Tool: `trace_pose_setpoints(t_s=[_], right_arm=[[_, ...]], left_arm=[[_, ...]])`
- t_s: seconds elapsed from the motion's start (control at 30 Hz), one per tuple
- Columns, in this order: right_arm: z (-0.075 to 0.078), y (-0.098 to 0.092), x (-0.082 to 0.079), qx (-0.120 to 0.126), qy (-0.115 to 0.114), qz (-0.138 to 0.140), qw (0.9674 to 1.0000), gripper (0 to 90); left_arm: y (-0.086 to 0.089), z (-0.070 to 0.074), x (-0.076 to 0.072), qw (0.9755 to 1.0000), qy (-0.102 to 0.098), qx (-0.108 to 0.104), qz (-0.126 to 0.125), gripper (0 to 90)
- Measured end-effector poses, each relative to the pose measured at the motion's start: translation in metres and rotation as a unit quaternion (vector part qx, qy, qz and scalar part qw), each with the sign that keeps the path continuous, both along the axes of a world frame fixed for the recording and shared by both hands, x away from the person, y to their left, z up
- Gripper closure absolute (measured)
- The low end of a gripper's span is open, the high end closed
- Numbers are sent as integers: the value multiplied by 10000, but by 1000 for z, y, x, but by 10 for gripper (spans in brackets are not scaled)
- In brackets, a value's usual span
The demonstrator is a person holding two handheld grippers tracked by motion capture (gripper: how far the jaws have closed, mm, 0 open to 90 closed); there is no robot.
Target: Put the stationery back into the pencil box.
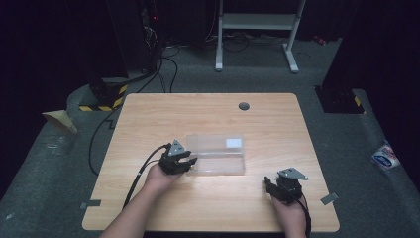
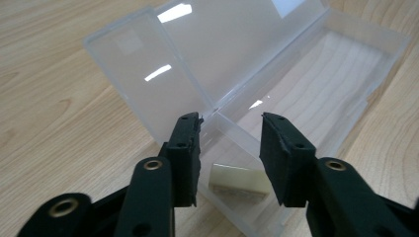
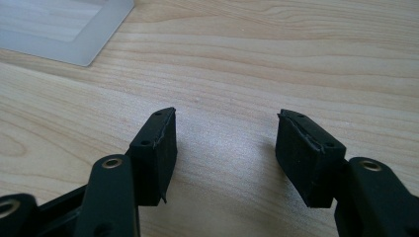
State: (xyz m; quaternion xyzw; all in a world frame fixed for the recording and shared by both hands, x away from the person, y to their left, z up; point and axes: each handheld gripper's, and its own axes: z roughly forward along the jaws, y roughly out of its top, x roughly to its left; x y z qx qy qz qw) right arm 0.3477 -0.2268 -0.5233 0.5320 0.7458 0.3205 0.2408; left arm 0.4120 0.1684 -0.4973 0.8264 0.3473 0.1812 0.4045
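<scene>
High view: a rectangular light-wood table [image 1: 208,198] carries a clear, rectangular plastic box [image 1: 216,154] lying open near its middle, the hinged lid [image 1: 215,143] folded flat on the far side and bearing a small white label [image 1: 233,143]. The left gripper [image 1: 187,161], black with a grey three-cornered plate, is held by the left hand [image 1: 161,178] at the box's left end. The right gripper [image 1: 268,184], in the right hand [image 1: 287,206], sits well apart from the box, off its near right corner.

Left gripper view: the black jaws stand moderately parted and grip nothing. The left finger [image 2: 185,158] is at the hinge line where lid [image 2: 197,49] meets tray; the right finger [image 2: 284,158] hangs over the tray's inside. Between and just below the fingers, a small pale flat rectangular piece [image 2: 239,181] lies on the tray floor.

Right gripper view: the jaws are wide apart and empty above bare wood [image 3: 296,54], with one finger [image 3: 155,153] at left. A corner of the clear box [image 3: 74,34] lies well beyond that finger.
</scene>
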Motion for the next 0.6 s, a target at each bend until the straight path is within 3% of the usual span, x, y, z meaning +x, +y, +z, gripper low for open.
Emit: trace_pose_setpoints(t_s=[0.13,0.27,0.37,0.6], right_arm=[[0,0,0,-1,-1,0,10000,409],[0,0,0,-1,-14,-1,10000,409],[0,0,0,0,-13,0,10000,409],[0,0,0,2,-11,0,10000,409]], left_arm=[[9,1,-6,9999,-66,-2,82,691],[16,-2,-11,9999,23,-1,133,718],[15,-5,-13,9999,21,109,126,717],[8,-8,-8,9999,12,82,102,721]])
